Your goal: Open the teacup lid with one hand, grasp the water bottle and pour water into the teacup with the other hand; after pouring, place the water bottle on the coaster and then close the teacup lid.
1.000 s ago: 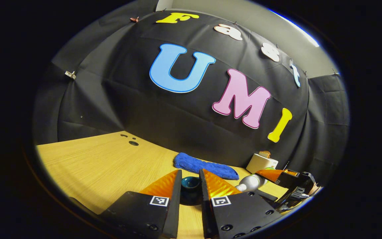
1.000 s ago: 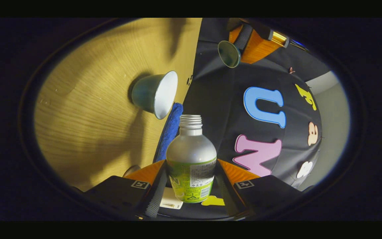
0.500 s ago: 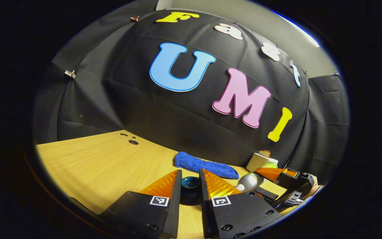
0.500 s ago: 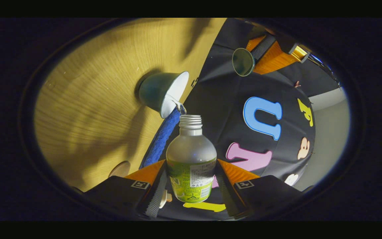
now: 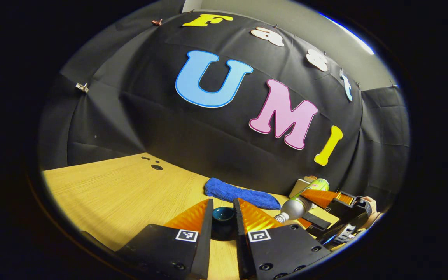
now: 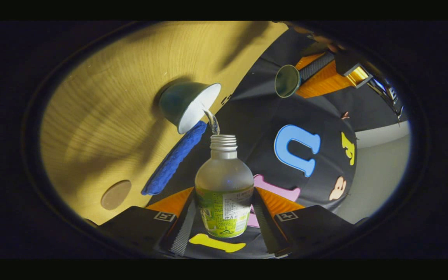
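The right gripper (image 6: 224, 212) is clamping the water bottle (image 6: 224, 194) by its labelled lower body, with one finger pressing on each side. The bottle is tipping over, its open threaded neck pointing toward the teacup (image 6: 187, 105). A thin stream of water (image 6: 212, 123) is running from the neck to the white inside of the teacup at its rim. The teacup is standing uncovered on the wooden table (image 6: 107, 97). The blue cloth (image 6: 173, 159) is lying on the table just beside the teacup, and the round coaster (image 6: 116, 194) is lying bare, well apart from both. The left gripper (image 5: 224, 217) is gripping the teacup lid (image 5: 224, 214) by its knob, its fingers closing narrowly on either side, and is holding the lid in the air, apart from the teacup. In the right gripper view the lid is showing its round underside. In the left gripper view the bottle is appearing at the lower right, slanting neck-down; the teacup below it is probably hidden behind the near finger.
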### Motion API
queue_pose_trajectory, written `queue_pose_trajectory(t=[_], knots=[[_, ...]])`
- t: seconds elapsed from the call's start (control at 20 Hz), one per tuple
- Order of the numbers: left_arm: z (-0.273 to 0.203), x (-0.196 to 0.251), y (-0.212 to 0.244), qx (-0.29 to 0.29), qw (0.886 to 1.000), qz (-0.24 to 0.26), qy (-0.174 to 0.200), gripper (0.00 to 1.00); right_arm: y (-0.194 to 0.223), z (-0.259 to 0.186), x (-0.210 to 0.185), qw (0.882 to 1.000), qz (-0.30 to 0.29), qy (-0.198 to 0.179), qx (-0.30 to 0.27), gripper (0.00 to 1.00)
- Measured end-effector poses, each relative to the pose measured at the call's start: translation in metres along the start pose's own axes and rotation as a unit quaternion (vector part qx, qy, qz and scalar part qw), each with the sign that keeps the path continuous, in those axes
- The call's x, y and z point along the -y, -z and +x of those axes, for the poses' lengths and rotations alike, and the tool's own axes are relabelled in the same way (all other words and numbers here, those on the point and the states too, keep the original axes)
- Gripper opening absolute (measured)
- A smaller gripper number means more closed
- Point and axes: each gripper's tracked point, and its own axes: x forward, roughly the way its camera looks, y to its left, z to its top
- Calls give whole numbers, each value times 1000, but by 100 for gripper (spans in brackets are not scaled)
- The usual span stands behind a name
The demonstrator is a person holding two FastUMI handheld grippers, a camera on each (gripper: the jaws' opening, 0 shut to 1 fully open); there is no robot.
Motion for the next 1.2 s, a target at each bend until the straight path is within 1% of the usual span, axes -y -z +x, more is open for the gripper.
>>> queue_pose_trajectory(t=[0.05,0.1,0.15,0.3,0.6,0.65,0.7,0.75,0.8,0.85,1.1,1.2], knots=[[0,0,0,0,1000,0,0,32,1,-1,1,1000,-9,3,3,78],[0,0,-1,0,1000,0,0,32,0,-3,1,1000,-19,7,5,81],[0,0,-1,-1,1000,-1,0,32,1,-1,4,999,-29,12,6,78],[1,-1,0,0,1000,-1,0,32,3,0,21,997,-61,36,12,78],[0,-2,0,-1,1000,-2,0,32,5,-4,50,994,-82,74,17,78],[0,-2,-1,-1,1000,-1,-1,32,5,-4,54,993,-83,79,18,81],[0,-2,0,-1,1000,-1,-1,32,5,-4,56,993,-83,80,18,78],[0,-2,0,-2,1000,-3,0,34,6,-4,57,993,-84,81,18,78],[0,-2,-1,-1,1000,-5,2,32,4,-3,59,993,-86,82,19,81],[-1,-1,-2,0,1000,-7,3,32,3,-3,57,993,-88,81,20,78],[-1,-2,-3,1,1000,-7,3,32,4,-2,52,992,-96,78,20,78],[-1,-3,-4,2,1000,-5,2,32,4,-3,48,994,-83,69,18,78]])
